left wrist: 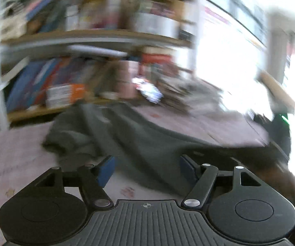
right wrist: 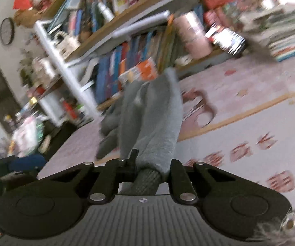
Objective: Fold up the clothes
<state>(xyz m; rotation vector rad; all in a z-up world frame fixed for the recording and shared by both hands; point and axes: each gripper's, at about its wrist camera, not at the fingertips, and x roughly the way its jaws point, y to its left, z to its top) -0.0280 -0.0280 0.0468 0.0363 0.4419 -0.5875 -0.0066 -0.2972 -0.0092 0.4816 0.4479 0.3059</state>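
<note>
A grey garment (left wrist: 114, 135) lies crumpled on a pink patterned cloth (left wrist: 14, 155) over the table. In the left wrist view my left gripper (left wrist: 146, 169) is open, its blue-padded fingers (left wrist: 106, 170) spread just above the garment's near edge, holding nothing. In the right wrist view my right gripper (right wrist: 149, 164) is shut on the grey garment (right wrist: 153, 114), with its ribbed cuff bunched between the jaws. The cloth stretches away from it, lifted off the table. The view is motion-blurred.
A shelf full of books (right wrist: 131, 61) stands behind the table, with a pink roll (right wrist: 192, 34) and stacked books (right wrist: 286, 41) on the right. A bright window (left wrist: 239, 61) is at the right. The pink cloth (right wrist: 249, 139) carries red prints.
</note>
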